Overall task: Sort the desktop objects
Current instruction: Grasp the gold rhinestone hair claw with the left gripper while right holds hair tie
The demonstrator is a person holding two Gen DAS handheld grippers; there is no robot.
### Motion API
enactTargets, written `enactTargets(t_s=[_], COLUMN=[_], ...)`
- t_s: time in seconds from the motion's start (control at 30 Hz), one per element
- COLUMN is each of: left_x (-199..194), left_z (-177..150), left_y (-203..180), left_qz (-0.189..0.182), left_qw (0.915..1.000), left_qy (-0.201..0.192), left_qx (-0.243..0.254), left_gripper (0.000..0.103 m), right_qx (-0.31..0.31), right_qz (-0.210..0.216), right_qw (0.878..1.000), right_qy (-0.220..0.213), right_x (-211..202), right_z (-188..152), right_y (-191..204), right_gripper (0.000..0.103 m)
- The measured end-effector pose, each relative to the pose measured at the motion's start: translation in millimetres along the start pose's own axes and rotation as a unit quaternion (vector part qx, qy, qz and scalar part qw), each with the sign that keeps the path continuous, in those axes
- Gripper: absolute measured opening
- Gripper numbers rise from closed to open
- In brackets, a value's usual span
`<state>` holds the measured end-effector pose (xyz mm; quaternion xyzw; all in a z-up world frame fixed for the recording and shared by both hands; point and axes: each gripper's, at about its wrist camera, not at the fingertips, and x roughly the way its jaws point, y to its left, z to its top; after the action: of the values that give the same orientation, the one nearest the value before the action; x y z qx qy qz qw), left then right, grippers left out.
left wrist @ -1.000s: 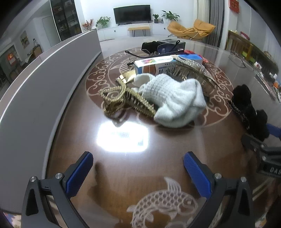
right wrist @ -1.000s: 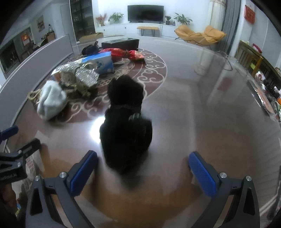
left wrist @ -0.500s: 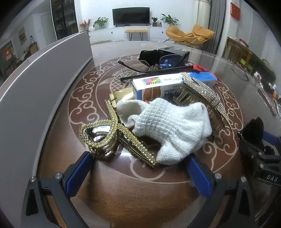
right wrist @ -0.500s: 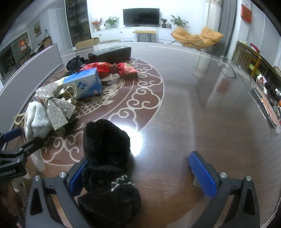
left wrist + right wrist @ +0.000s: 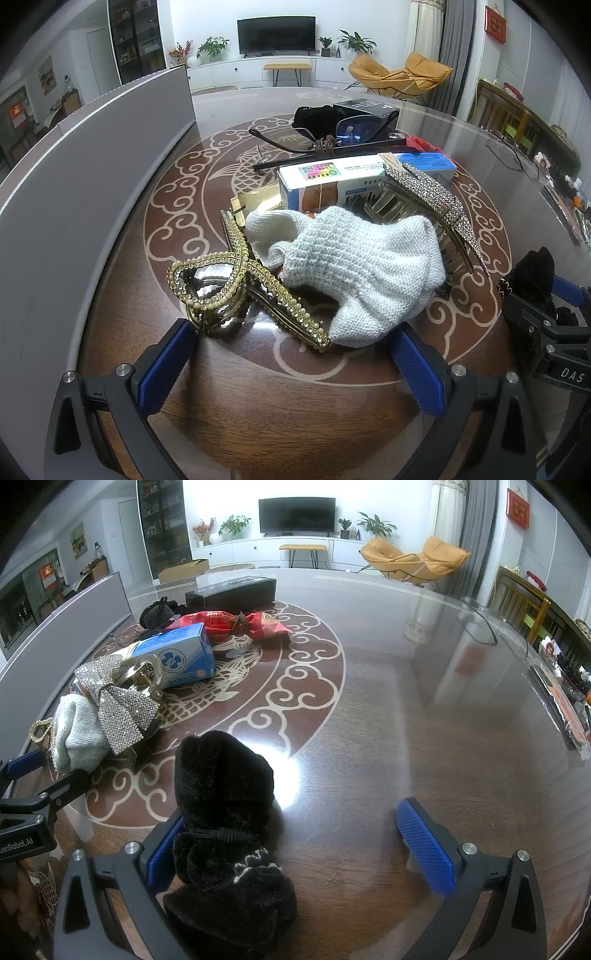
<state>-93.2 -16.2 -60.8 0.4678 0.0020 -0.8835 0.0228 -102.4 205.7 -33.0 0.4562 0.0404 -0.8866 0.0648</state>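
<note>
In the left wrist view my left gripper [image 5: 291,369] is open, just short of a pile on the table. The gold beaded hair clip [image 5: 243,284] and the white knitted piece [image 5: 362,266] lie right in front of its fingertips. Behind them sit a silver rhinestone hair clip [image 5: 432,195], a white and blue box [image 5: 351,177] and dark glasses [image 5: 332,140]. My right gripper [image 5: 295,849] is open too. A black fuzzy item [image 5: 225,786] lies between its fingers, pressed against the left finger [image 5: 162,853]; the right finger stands well apart from it.
A grey panel [image 5: 74,177] runs along the table's left side. A black box [image 5: 231,590], a red packet [image 5: 229,622] and a blue box [image 5: 177,657] lie at the back left. The brown tabletop [image 5: 443,720] stretches right of the black item.
My left gripper has moved forward up to the gold clip and white knit. The right gripper has shifted, so the black fuzzy item now sits against its left finger instead of centred ahead.
</note>
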Motion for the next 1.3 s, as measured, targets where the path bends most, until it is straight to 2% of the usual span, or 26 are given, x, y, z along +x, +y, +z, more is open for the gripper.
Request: enactTargets(t_s=[0.87, 1.13, 1.23, 1.3], left_x=[-1, -22, -20, -17], left_z=[0, -29, -21, -6], left_y=[-1, 9, 9, 8], left_qz=[-0.005, -0.028, -0.034, -0.042], left_qw=[1.0, 0.9992, 0.9984, 0.9987], left_qy=[0.002, 0.004, 0.007, 0.007], left_qx=[0.0, 0.03, 0.044, 0.029], left_gripper=[0.103, 0.103, 0.103, 0.103], right_qx=[0.0, 0.0, 0.0, 0.0], right_qz=[0.0, 0.0, 0.0, 0.0], right_qw=[1.0, 1.0, 1.0, 1.0], right_qy=[0.0, 0.0, 0.0, 0.0], right_x=[0, 0, 0, 0], right_z=[0, 0, 0, 0], right_y=[0, 0, 0, 0], right_gripper=[0.103, 0.103, 0.103, 0.103])
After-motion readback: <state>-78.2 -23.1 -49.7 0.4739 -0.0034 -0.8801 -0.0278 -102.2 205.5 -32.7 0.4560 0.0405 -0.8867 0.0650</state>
